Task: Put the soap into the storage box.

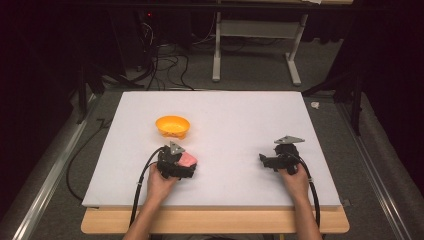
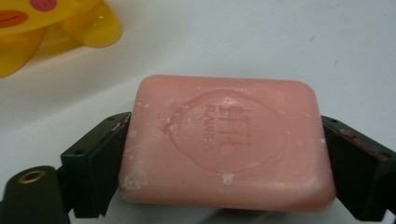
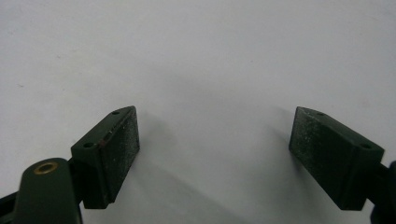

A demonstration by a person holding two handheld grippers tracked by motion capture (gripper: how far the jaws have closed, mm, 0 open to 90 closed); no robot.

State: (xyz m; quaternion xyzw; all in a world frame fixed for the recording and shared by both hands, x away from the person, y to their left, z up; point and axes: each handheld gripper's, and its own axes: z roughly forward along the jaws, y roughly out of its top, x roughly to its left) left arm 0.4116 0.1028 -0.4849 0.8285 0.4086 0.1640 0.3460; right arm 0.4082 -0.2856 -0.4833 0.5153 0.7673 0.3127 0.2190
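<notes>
Gripping a pink soap bar (image 2: 226, 142) between both jaws, the left gripper (image 1: 186, 161) is sitting on the white table (image 1: 235, 120), just in front of the orange bowl (image 1: 172, 125). Well apart to the right, the right gripper (image 1: 272, 157) is resting with jaws spread wide, holding nothing.

White board (image 1: 235, 125): far half and the whole middle strip between the two hands lie bare, open for passage. Only standing obstacle is the orange bowl (image 1: 172, 125), left of centre, just beyond the left gripper (image 1: 186, 162), whose jaws are filled edge to edge by the pink soap bar (image 2: 226, 140). Right gripper (image 1: 266, 161) has jaws spread wide over bare board, nothing between or ahead of them.
</notes>
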